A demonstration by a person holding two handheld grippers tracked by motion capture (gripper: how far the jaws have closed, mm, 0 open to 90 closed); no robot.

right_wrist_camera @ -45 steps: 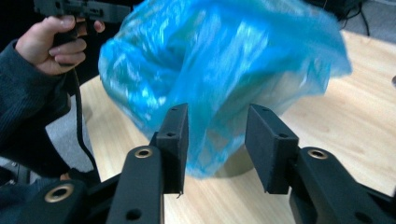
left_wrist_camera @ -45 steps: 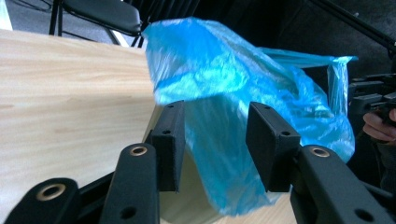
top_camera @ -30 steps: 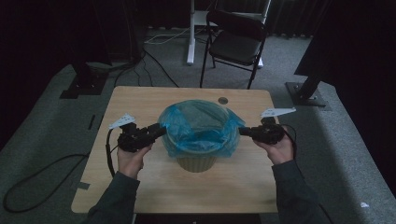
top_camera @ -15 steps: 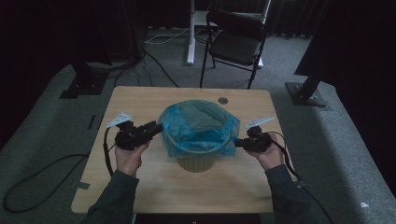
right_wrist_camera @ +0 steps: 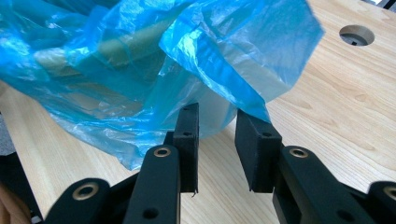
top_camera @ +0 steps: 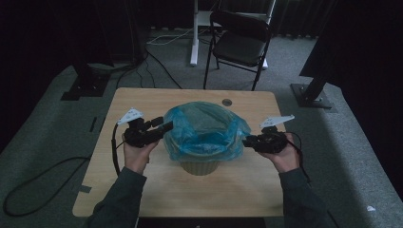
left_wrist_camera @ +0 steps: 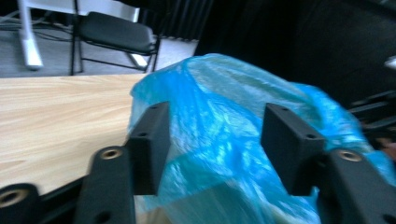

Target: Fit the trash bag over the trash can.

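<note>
A pale beige round waste bin (top_camera: 199,164) stands upright near the middle of the light wooden table (top_camera: 142,99), its long axis vertical and its mouth facing straight up. A translucent blue plastic bag liner (top_camera: 204,128) sits in it, its edge folded outward over the rim and draped down the sides; the free skirt flares to the left and right.

The left gripper (top_camera: 166,127) lies roughly level at the bin's left side, pointing right toward the liner. In the left gripper view its jaws stand wide, with blue plastic (left_wrist_camera: 219,140) bulging into the gap but neither pad pressing it; they have just been opening. The right gripper (top_camera: 246,141) lies at the bin's right side, pointing left, just below the hanging edge of the liner. In the right gripper view its jaws stand a narrow way apart with bare table between them and the plastic (right_wrist_camera: 224,51) just beyond the tips; they have just been opening.

Compared with a second ago, the right hand sits lower and nearer the person, and the liner's right flap now hangs free.
</note>
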